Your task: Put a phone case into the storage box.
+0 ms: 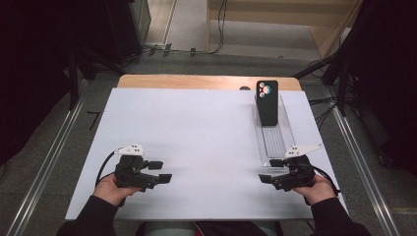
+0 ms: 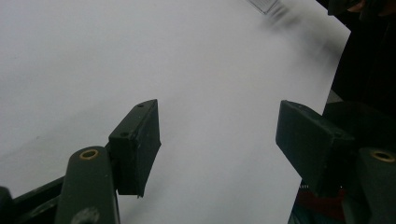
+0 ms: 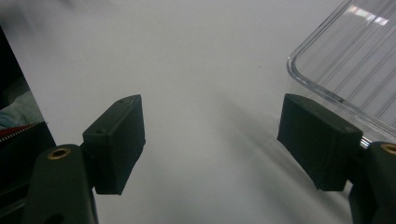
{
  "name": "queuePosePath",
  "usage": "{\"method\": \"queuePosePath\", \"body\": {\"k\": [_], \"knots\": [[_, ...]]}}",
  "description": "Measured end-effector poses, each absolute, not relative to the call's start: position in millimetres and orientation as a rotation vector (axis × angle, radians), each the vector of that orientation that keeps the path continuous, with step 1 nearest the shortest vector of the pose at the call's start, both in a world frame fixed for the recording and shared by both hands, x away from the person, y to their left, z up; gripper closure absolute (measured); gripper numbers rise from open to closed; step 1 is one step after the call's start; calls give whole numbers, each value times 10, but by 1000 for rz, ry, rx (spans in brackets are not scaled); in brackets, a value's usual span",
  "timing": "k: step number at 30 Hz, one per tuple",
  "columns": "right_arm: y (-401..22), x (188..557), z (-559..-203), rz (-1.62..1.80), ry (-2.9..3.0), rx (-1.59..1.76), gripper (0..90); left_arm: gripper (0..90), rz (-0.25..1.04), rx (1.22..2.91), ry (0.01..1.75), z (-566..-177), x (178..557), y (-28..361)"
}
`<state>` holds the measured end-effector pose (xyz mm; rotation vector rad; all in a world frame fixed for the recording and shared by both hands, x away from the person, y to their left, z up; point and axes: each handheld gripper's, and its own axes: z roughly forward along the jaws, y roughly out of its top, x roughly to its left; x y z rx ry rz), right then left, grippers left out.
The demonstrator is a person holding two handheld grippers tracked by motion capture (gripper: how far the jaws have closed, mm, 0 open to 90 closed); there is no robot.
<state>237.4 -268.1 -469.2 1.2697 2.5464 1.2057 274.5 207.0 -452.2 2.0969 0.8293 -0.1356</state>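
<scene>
Both your grippers sit low in the frame on the white bench [image 1: 196, 123], jaws spread wide and empty: left gripper [image 1: 161, 177] lower left, right gripper [image 1: 269, 172] lower right, just beside the clear tray [image 1: 287, 140]. Black phone [image 1: 267, 102] stands in the tray's far end, upper right.

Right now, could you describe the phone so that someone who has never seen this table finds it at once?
Start at the white table and go to its far right side, where a long clear tray lies. The phone rests on the far end of that tray, beyond the right gripper. It is a dark slab, back up, with round camera lenses at its top.
</scene>
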Motion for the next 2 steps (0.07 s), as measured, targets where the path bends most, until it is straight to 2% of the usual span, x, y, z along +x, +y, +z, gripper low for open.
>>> {"method": "queuePosePath", "body": {"k": [2], "knots": [[-2682,2372,-4689,1211,2538,1267,204,310,-137,2096,828,-4522,2746,2069]]}}
